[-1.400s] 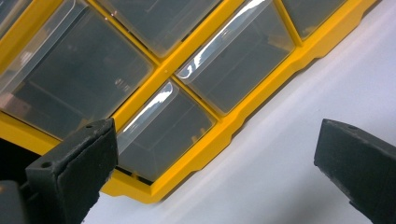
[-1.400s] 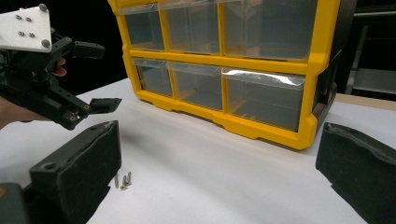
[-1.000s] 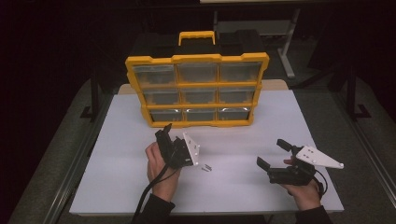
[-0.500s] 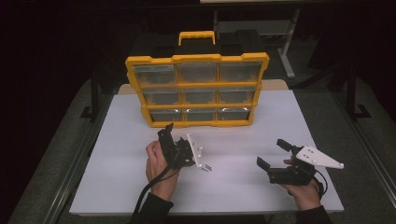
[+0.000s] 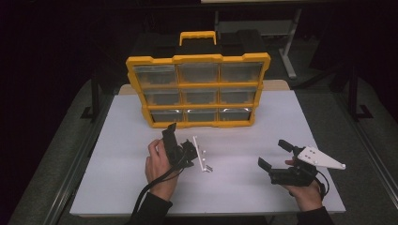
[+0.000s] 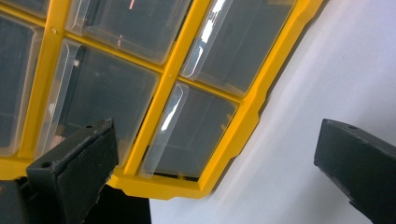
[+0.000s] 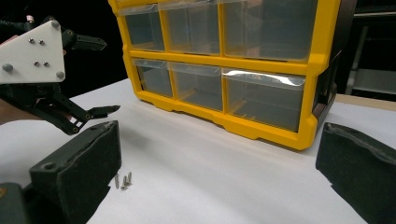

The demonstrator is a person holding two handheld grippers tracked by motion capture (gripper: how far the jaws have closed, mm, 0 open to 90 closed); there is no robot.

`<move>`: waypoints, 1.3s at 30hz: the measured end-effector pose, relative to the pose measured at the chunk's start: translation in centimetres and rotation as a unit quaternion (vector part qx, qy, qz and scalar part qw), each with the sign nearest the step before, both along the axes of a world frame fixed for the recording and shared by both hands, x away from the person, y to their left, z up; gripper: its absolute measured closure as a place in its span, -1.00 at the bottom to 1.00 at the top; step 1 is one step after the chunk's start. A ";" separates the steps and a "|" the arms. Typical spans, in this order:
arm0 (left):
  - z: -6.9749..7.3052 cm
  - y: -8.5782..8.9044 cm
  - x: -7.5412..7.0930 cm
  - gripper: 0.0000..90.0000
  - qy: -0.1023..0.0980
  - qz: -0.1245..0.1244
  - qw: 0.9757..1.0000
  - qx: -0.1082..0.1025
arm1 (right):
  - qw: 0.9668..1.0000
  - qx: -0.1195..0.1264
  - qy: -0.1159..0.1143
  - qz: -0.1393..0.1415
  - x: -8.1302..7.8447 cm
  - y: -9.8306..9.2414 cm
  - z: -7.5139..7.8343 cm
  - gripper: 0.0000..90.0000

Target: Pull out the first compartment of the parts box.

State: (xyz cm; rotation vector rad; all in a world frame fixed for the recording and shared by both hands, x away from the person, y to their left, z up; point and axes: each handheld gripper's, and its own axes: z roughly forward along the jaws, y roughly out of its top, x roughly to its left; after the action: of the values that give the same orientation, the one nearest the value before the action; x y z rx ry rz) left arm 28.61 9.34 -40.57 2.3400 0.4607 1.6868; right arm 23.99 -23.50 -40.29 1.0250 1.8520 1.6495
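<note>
- Both grippers are in my hands over the white table: my left gripper has its jaws spread wide with nothing between them, and my right gripper likewise stands apart and holds nothing.
- From the left gripper view I am looking along the jaws at the lower drawers of the yellow organizer, tilted in the frame, so that hand is rolled over.
- To do this step well, I judge I should level the left hand, bring the jaws down on either side of the small screws, and close slowly so they do not skitter on the smooth top.
- Those screws lie on the table just to the right of my left gripper, between the two tools, in front of the organizer and well clear of it.
- From the right gripper view the screws sit just beside my near jaw.
</note>
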 end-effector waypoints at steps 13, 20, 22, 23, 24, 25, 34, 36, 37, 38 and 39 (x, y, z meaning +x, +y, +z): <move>-0.3 -0.4 -0.2 -1.00 -0.032 0.002 0.998 0.061 | 1.000 0.000 0.000 0.000 0.0 0.0 0.0 -1.00; -0.3 -0.4 -0.2 -1.00 -0.033 0.003 0.997 0.074 | 1.000 0.000 0.000 0.000 0.0 0.0 0.0 -1.00; -0.2 -0.4 -0.2 -1.00 -0.034 0.003 0.997 0.074 | 1.000 0.000 0.000 0.000 0.0 0.0 0.0 -1.00; -0.2 -0.4 -0.2 -1.00 -0.035 0.003 0.997 0.074 | 1.000 0.000 0.000 0.000 0.0 0.0 0.0 -1.00; -0.1 -0.4 -0.2 -1.00 -0.036 0.003 0.997 0.072 | 1.000 0.000 0.000 0.000 0.0 0.0 0.0 -1.00; -0.1 -0.4 -0.2 -1.00 -0.036 0.003 0.997 0.072 | 1.000 0.000 0.000 0.000 0.0 0.0 0.0 -1.00; 0.6 -0.2 0.0 -1.00 -0.051 0.008 0.996 0.077 | 1.000 0.000 0.000 0.000 0.0 0.0 0.0 -1.00; 0.7 -0.2 0.1 -1.00 -0.054 0.008 0.995 0.078 | 1.000 0.000 0.000 0.000 0.0 0.0 0.0 -1.00; 0.8 -0.1 0.1 -1.00 -0.054 0.009 0.996 0.077 | 1.000 0.001 0.000 0.000 0.0 0.0 0.0 -1.00; 0.9 -0.1 0.2 -1.00 -0.055 0.009 0.995 0.079 | 1.000 0.001 0.000 0.000 0.0 0.0 0.0 -1.00; 0.9 -0.1 0.2 -1.00 -0.055 0.009 0.995 0.079 | 1.000 0.000 0.000 0.000 0.0 0.0 0.0 -1.00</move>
State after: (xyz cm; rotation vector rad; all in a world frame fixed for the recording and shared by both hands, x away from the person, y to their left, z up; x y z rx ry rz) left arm 28.78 9.26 -39.70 2.3398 0.3410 1.9137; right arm 23.99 -23.49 -40.28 1.0250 1.8509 1.6503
